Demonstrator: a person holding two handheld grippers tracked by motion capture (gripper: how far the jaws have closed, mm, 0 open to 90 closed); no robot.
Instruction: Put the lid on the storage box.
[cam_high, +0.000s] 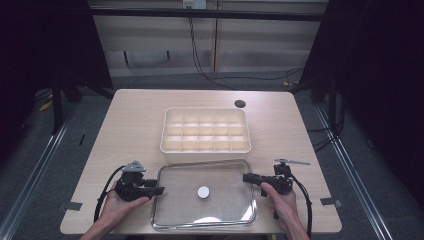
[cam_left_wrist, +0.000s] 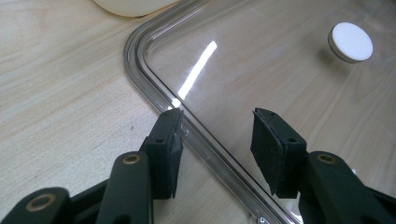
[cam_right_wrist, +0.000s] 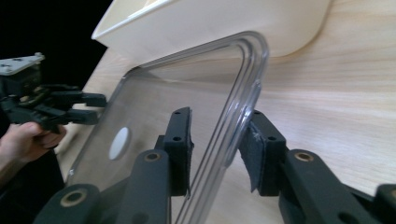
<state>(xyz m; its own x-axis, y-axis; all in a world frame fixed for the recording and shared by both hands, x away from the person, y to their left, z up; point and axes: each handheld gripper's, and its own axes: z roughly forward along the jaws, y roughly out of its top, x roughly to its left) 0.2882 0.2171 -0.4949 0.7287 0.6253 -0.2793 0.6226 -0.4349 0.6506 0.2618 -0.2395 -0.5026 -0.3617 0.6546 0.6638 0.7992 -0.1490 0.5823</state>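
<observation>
Divided tray (cam_high: 205, 131) empty — both grippers' fingers (cam_left_wrist: 168, 140) loose astride clear lid (cam_high: 200, 172).

Wooden table (cam_high: 135, 115), centre of frame: cream compartment box (cam_high: 205, 130) at the middle, clear lid (cam_high: 175, 210) with white knob (cam_high: 203, 192) just below it. Left gripper (cam_high: 159, 190) at the lid's left edge, right gripper (cam_high: 246, 177) at its upper right corner, each in a hand entering from the bottom.
</observation>
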